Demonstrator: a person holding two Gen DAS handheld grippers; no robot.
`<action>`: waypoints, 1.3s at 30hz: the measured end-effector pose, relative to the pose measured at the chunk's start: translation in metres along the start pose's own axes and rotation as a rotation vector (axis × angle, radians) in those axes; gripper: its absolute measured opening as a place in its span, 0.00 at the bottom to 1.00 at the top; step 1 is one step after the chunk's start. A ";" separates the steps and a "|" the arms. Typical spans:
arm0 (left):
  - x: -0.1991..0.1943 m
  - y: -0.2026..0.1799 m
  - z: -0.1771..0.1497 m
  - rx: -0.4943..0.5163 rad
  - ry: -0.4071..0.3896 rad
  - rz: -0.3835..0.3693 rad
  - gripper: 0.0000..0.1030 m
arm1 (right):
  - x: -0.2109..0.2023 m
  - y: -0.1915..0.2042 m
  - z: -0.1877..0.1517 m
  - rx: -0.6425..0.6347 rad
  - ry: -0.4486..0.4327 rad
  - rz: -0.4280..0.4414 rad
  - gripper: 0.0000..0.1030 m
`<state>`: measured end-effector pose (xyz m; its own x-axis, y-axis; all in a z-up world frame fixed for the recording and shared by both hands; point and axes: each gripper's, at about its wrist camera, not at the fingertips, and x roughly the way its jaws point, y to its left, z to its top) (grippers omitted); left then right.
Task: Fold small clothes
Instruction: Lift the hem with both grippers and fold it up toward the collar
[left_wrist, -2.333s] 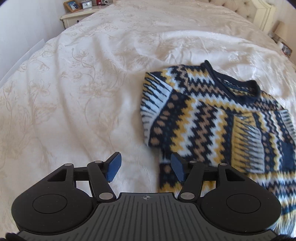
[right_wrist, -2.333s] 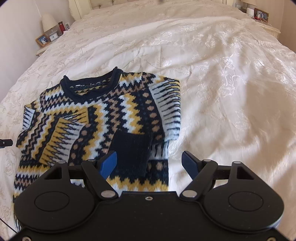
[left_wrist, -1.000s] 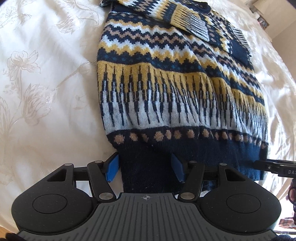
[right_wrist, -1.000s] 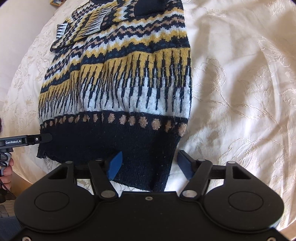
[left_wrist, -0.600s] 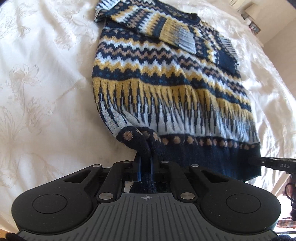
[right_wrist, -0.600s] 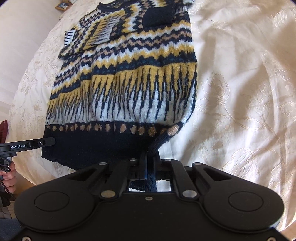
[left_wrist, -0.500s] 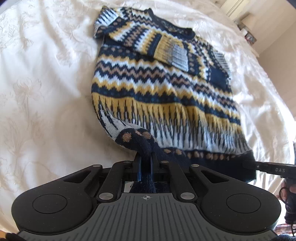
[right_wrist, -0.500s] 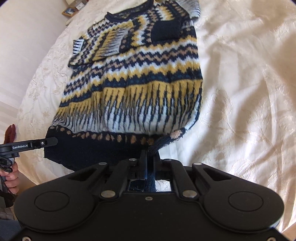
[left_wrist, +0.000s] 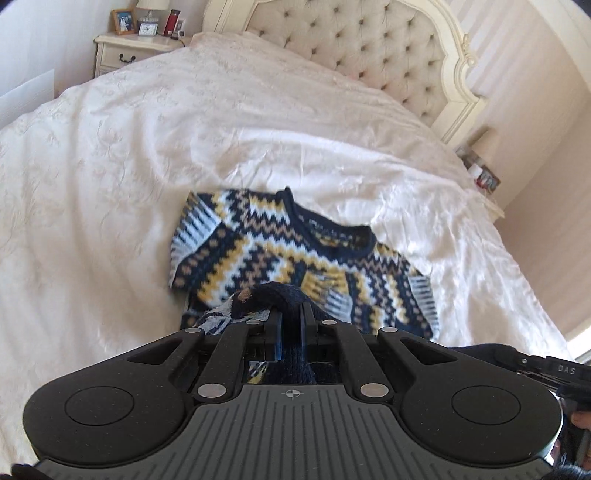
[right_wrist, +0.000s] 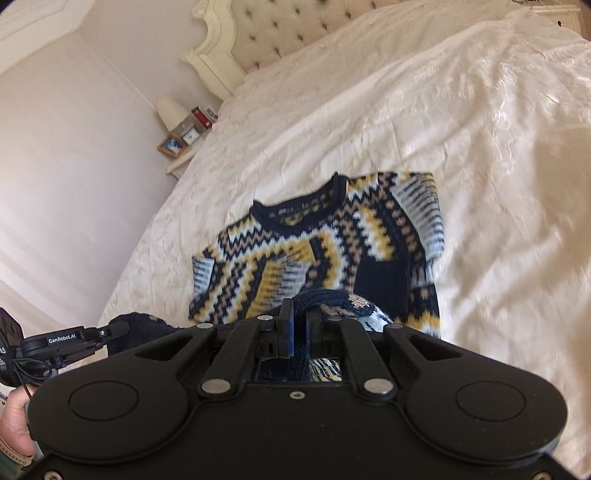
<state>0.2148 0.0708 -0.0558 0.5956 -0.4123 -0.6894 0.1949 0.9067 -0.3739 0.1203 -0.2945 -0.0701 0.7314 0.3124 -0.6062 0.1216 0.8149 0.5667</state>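
Gripping one sweater's (left_wrist: 258, 254) navy hem (right_wrist: 325, 297): two grippers, left (left_wrist: 291, 325) and right (right_wrist: 297, 325).

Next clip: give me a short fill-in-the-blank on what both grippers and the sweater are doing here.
1. The left gripper is shut on the sweater's navy ____.
2. The right gripper is ____ on that same band.
3. The sweater lies on a cream ____, collar toward the headboard.

Missing words: hem; shut; bedspread

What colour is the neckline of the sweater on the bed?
Dark navy. The neckline of the sweater shows best in the right wrist view.
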 end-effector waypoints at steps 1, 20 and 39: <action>0.006 -0.001 0.010 0.007 -0.018 -0.002 0.08 | 0.008 0.000 0.011 0.000 -0.018 -0.002 0.12; 0.196 0.021 0.091 0.003 0.122 0.097 0.08 | 0.208 -0.061 0.113 0.055 0.062 -0.174 0.12; 0.171 0.009 0.121 0.083 0.050 0.139 0.37 | 0.196 -0.050 0.126 0.019 -0.034 -0.219 0.68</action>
<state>0.4125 0.0196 -0.1017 0.5824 -0.2846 -0.7615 0.1780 0.9586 -0.2221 0.3426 -0.3356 -0.1467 0.7083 0.1120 -0.6969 0.2923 0.8521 0.4341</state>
